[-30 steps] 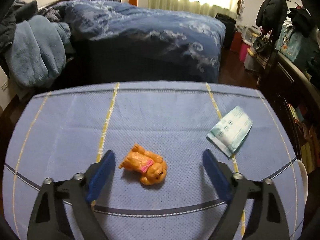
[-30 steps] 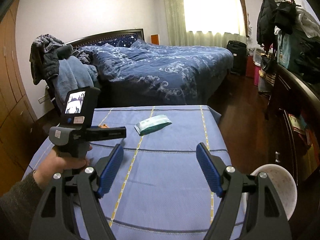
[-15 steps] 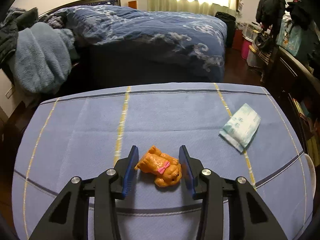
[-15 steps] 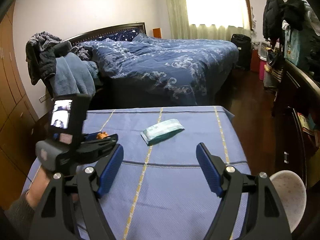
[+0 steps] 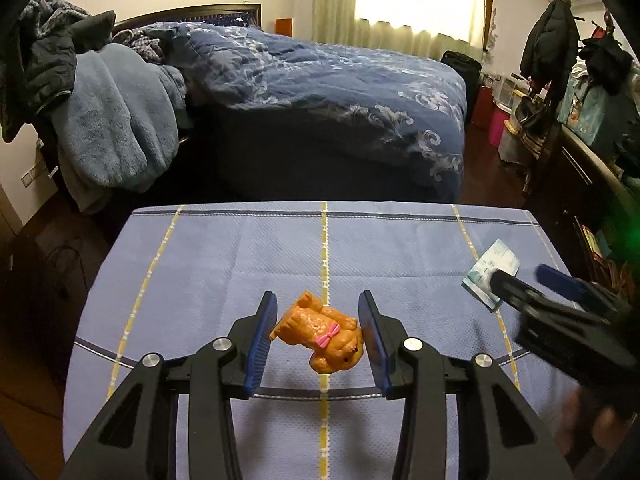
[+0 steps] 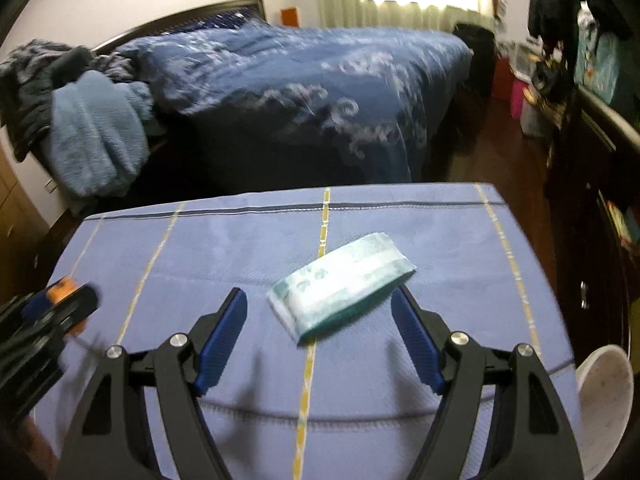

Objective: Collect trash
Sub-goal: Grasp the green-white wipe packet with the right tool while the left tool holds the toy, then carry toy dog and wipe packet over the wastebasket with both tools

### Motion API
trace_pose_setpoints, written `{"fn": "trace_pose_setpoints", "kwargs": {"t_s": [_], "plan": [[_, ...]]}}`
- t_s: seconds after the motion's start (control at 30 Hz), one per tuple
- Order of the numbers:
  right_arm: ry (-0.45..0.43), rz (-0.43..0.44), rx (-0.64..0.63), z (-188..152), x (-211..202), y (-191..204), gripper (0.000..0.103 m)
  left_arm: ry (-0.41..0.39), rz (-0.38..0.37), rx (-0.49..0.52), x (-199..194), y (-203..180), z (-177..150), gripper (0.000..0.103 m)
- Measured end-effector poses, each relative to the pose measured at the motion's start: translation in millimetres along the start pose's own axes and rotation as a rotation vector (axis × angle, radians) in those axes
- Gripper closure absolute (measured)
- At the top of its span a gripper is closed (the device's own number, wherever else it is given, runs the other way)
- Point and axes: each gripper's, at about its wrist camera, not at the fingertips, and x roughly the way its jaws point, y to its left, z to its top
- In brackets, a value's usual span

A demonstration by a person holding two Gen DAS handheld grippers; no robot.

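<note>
An orange toy dog (image 5: 322,334) with a pink bow sits between the blue pads of my left gripper (image 5: 318,330), which is shut on it and holds it above the blue tablecloth (image 5: 240,256). A white and green tissue pack (image 6: 342,284) lies on the cloth, also in the left wrist view (image 5: 491,272). My right gripper (image 6: 320,320) is open, its fingers on either side of the pack's near end, apart from it. The right gripper also shows at the right of the left wrist view (image 5: 560,300).
A white bin (image 6: 606,396) stands off the table's right edge. A bed with a blue duvet (image 5: 320,92) lies beyond the table. Blankets (image 5: 116,120) hang at the left. A dark cabinet (image 6: 592,200) stands to the right.
My left gripper closed on the toy dog and lifted it. My right gripper moved forward and down over the tissue pack and stayed open.
</note>
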Motion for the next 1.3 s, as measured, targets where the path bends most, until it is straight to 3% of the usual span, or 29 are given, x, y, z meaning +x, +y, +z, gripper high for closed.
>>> {"fn": "trace_pose_setpoints", "kwargs": {"t_s": [0.27, 0.33, 0.37, 0.4, 0.6, 0.93, 1.1, 1.3], "plan": [[0.059, -0.127, 0.091, 12.2, 41.6, 4.0, 0.027, -0.005, -0.005, -0.006, 2.9, 5.6, 1.7, 0.060], [0.056, -0.168, 0.071, 13.6, 45.8, 9.9, 0.037, -0.005, -0.008, -0.009, 1.9, 6.6, 1.0, 0.060], [0.051, -0.167, 0.061, 13.9, 44.9, 11.7, 0.050, -0.007, -0.009, -0.011, 0.6, 7.9, 0.4, 0.060], [0.056, -0.166, 0.046, 14.4, 43.6, 15.2, 0.057, -0.008, -0.013, -0.014, -1.4, 9.1, -0.4, 0.060], [0.060, -0.161, 0.011, 6.2, 33.7, 15.8, 0.061, -0.017, -0.063, -0.064, -19.2, 23.4, -1.1, 0.061], [0.009, -0.044, 0.040, -33.6, -45.4, -10.4, 0.060, -0.054, -0.121, -0.088, -62.1, 20.2, -8.6, 0.060], [-0.036, 0.003, 0.065, -72.4, -99.6, -29.7, 0.060, -0.071, -0.166, -0.050, -85.2, -8.3, -26.8, 0.060], [-0.100, -0.026, 0.054, -119.9, -153.7, -45.8, 0.059, -0.074, -0.223, 0.012, -105.3, -55.8, -53.8, 0.060]]}}
